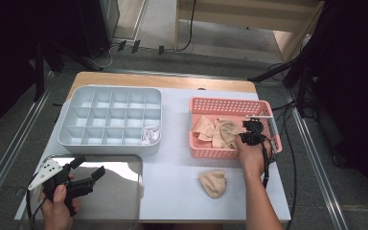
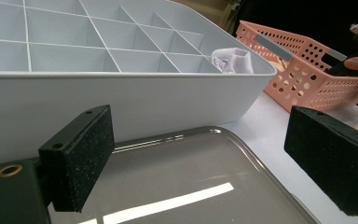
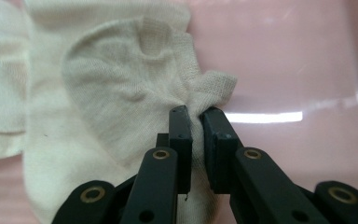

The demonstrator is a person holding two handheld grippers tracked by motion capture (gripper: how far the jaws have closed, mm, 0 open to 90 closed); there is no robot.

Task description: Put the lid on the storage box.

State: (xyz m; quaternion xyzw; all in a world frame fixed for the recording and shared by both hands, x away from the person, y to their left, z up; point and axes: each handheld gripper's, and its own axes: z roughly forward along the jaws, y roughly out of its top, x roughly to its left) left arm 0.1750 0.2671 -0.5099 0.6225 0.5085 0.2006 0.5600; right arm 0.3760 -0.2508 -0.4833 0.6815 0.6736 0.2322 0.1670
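Jaws of our right hand-held gripper (image 3: 196,122) pinch a fold of a beige sock (image 3: 121,93) inside the pink basket (image 1: 230,152). Our left hand-held gripper (image 2: 205,163) hangs wide open, holding nothing, over the steel tray (image 2: 186,186), near the divided box (image 1: 76,136).

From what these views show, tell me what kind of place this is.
Probably a lab or recording workspace, not a home: a table set up for a sorting job, with a pink basket of beige socks, a grey divided organiser, and cables and stand legs on the floor.
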